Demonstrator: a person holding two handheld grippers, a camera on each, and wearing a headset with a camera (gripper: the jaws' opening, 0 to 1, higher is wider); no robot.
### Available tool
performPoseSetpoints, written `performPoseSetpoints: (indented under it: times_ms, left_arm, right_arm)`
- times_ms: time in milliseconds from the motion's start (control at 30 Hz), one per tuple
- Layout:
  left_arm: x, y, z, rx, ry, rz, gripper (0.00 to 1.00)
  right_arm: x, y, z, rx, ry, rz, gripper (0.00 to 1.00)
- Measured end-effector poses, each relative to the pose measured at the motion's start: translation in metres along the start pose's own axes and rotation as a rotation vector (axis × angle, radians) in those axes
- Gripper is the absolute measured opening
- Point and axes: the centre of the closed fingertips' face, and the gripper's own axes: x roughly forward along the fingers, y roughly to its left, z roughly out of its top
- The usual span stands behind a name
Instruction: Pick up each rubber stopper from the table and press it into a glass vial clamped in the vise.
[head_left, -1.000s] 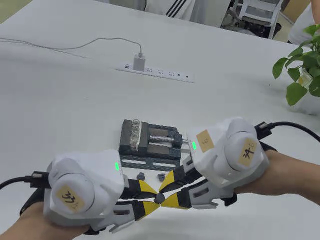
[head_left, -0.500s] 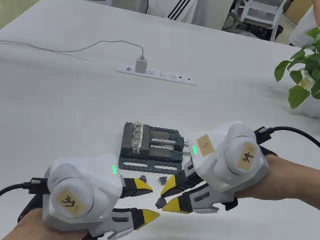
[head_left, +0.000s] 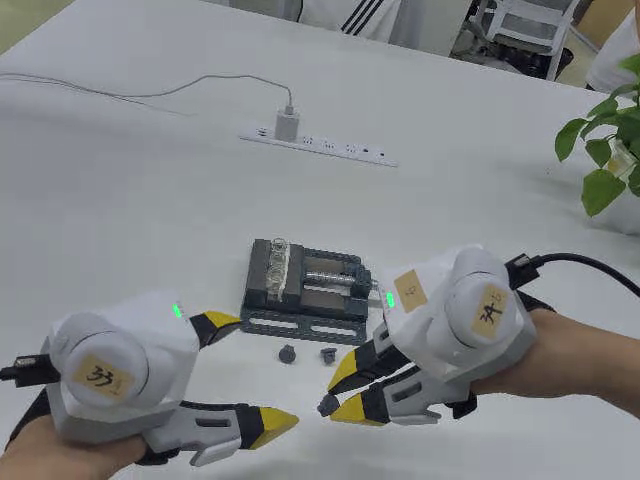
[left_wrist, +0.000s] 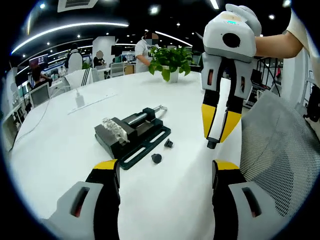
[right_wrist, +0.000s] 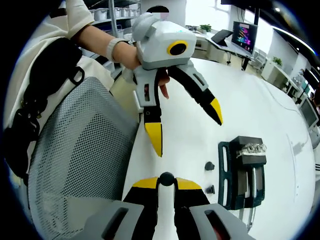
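Observation:
A dark vise (head_left: 305, 292) stands mid-table with a row of glass vials (head_left: 278, 264) clamped at its left end. Two grey rubber stoppers (head_left: 287, 353) (head_left: 327, 354) lie on the table just in front of it. My right gripper (head_left: 334, 398) is shut on a third stopper (head_left: 325, 405), low over the table in front of the vise. My left gripper (head_left: 251, 369) stands wide open and empty to its left. The right gripper view has its own jaws pinching the stopper (right_wrist: 166, 179), with the vise (right_wrist: 245, 170) beyond. In the left gripper view my left gripper (left_wrist: 166, 166) faces the vise (left_wrist: 132, 135).
A white power strip (head_left: 318, 146) with a charger and cable lies at the back. A potted plant (head_left: 610, 130) stands at the right edge. A mesh chair (left_wrist: 280, 150) sits beyond the table's near edge. People stand far off.
The two grippers met tip to tip at the stopper a second ago. My left gripper has since opened and drawn back to the left; the right keeps the stopper.

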Motion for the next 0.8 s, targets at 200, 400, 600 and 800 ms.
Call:
performPoseSetpoints:
  times_ms: [200,400,600,800]
  left_arm:
    - [-0.004,0.016,-0.002,-0.026,-0.012,0.067,0.89]
    - [-0.007,0.026,-0.007,-0.039,-0.003,0.112,0.99]
    - [-0.01,0.025,-0.011,-0.036,0.017,0.122,0.99]
    - [-0.013,0.022,-0.01,-0.011,0.028,0.119,0.99]
  right_arm:
    - [0.004,0.0,-0.012,0.008,0.032,0.02,0.07]
    - [0.004,-0.003,-0.017,0.0,0.053,0.04,0.07]
    - [0.0,-0.018,-0.017,-0.019,0.084,0.052,0.06]
    - [-0.01,-0.047,-0.015,-0.034,0.134,0.061,0.06]
